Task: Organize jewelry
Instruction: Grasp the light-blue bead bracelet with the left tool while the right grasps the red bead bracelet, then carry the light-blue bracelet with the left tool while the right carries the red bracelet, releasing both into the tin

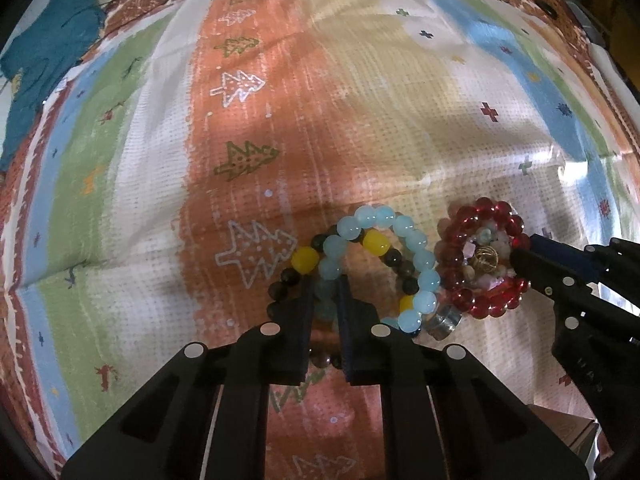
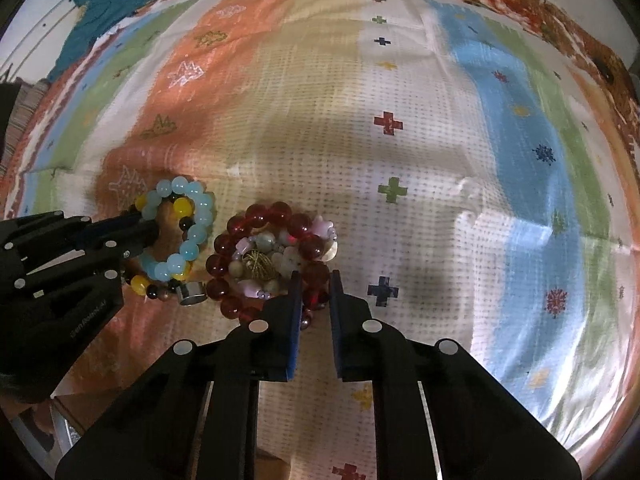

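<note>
Beads vanish behind closed gripper fingers on a patterned cloth

The near arc of the pale blue glass-bead bracelet point(image 1: 416, 264) is hidden between the black fingers of the left gripper point(image 1: 325, 292), while part of the dark red glass-bead bracelet point(image 2: 256, 224) is lost behind the right gripper point(image 2: 315, 284). The small beads and gold wire ball point(image 2: 260, 266) heaped inside it blur together. Beyond both tools, the crumpled teal cloth point(image 1: 44, 64) is cut off by the picture's edge.

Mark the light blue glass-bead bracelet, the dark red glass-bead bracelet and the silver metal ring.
Light blue glass-bead bracelet point(image 1: 428, 280), left wrist view, a bead on its right arc.
Dark red glass-bead bracelet point(image 2: 256, 214), right wrist view, a top bead.
Silver metal ring point(image 2: 192, 293), right wrist view, its outer band.
</note>
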Demonstrator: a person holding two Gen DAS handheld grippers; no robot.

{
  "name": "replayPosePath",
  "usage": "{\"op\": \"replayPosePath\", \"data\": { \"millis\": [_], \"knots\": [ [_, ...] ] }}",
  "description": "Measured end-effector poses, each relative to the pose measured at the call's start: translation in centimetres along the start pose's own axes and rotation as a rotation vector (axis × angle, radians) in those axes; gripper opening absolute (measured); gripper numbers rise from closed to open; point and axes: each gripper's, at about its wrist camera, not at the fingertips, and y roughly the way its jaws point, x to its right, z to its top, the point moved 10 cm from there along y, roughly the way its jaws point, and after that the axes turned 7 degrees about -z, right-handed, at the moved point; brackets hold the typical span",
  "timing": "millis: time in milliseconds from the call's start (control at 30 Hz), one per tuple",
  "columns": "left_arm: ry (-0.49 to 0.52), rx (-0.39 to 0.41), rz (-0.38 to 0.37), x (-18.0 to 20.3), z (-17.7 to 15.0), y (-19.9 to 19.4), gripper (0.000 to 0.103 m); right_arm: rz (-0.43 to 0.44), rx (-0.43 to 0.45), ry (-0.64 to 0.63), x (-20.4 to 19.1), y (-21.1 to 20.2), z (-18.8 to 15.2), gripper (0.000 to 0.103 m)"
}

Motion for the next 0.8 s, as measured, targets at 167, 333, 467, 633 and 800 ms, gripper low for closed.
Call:
{"op": "replayPosePath", "data": {
  "millis": [167, 333, 467, 633, 800],
  "knots": [
    [0.004, 0.032, 0.013, 0.7, -0.5, -2.0, 0.011, -0.008, 0.013, 0.001, 0.5, -0.9, -0.4, 0.014],
    [-0.008, 0.039, 0.027, 0.9, -1.2, -3.6, 0.011, -0.011, 0.029, 0.003, 0.7, -2.3, -0.8, 0.014],
    [0.0, 0.058, 0.028, 0.9, -1.3, -4.9, 0.011, 0.007, 0.061, 0.003, 0.4, -4.0, -0.8, 0.014],
    [0.004, 0.084, 0.021, 0.9, -1.2, -6.5, 0.011, 0.022, 0.105, -0.003, -0.3, -6.3, -0.5, 0.014],
    [0.002, 0.099, 0.024, 0.7, -1.4, -7.6, 0.011, 0.02, 0.122, -0.007, -0.6, -7.2, -0.6, 0.014]
  ]
}}
